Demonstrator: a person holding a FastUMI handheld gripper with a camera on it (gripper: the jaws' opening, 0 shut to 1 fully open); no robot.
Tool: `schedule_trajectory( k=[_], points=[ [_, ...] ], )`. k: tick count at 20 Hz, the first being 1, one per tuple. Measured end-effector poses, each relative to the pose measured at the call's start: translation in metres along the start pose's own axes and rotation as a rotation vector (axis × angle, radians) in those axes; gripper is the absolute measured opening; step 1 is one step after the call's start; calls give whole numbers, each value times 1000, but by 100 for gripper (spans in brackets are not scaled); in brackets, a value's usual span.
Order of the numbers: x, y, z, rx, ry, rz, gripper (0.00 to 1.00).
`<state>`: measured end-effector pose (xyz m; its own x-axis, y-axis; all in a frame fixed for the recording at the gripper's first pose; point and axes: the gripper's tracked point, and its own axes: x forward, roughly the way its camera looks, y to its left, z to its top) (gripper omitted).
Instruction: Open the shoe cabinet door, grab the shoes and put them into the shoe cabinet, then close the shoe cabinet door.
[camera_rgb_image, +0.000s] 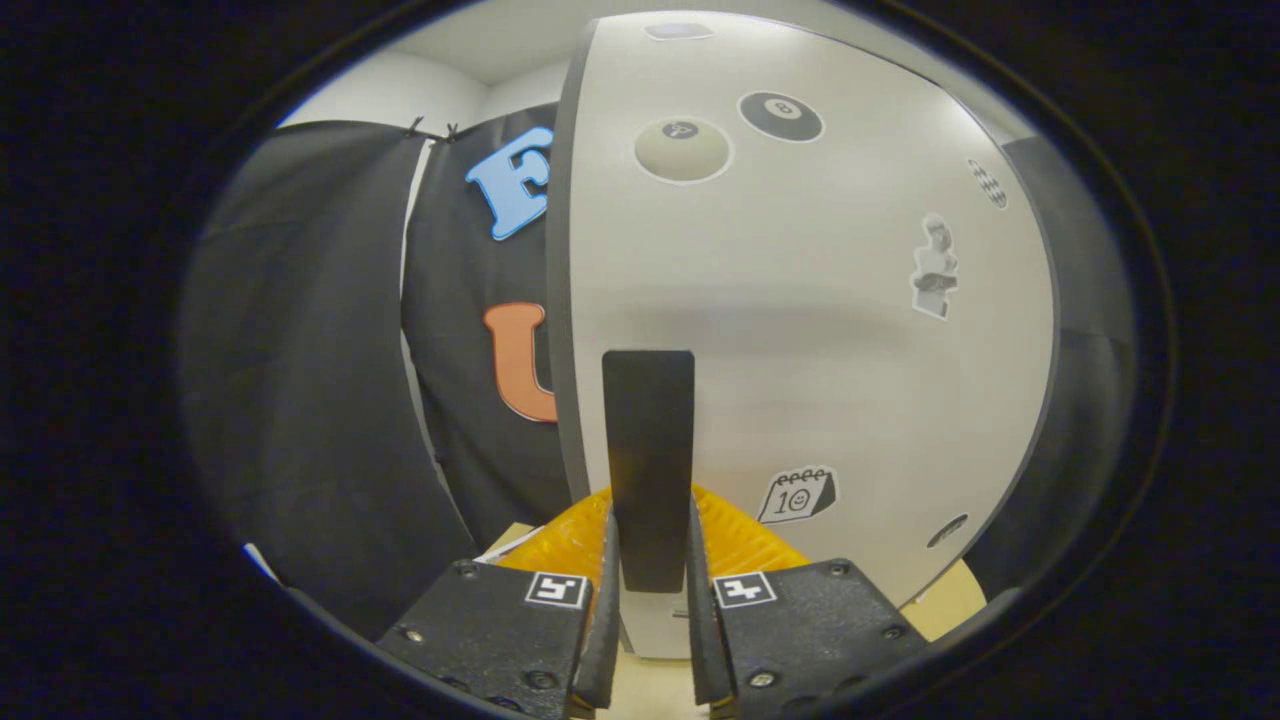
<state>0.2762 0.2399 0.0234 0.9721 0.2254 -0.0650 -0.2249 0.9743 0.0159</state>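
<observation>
Gripper (648, 590) clamped the door handle (648, 460).
Opening or closing cabinet door (800, 330); next, swing the handle steadily.

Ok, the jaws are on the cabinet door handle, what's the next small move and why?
Probably pull straight back to swing the door open. The gripper looks shut on the dark vertical handle, both fingers flanking it closely, and the door's edge sits toward the black cloth, so whether it has opened yet is unclear.

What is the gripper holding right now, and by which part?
The gripper is shut on the handle, the dark upright bar on the shoe cabinet door. Both fingers press on the bar's lower end, one from each side.
</observation>
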Motion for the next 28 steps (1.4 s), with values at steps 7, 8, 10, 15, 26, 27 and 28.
schedule_trajectory(
  k=[7,8,10,15,26,27,28],
  points=[
    [-89,-16,-14,-6,7,85,29],
    [-104,-21,-16,-1,15,95,29],
    [-127,-38,-21,-16,9,94,28],
    [-182,-65,-28,9,10,85,28],
    [-259,-156,-41,58,-7,40,24],
    [-266,-163,-43,53,-4,39,23],
    [-272,-170,-42,53,-2,38,22]
  ],
)
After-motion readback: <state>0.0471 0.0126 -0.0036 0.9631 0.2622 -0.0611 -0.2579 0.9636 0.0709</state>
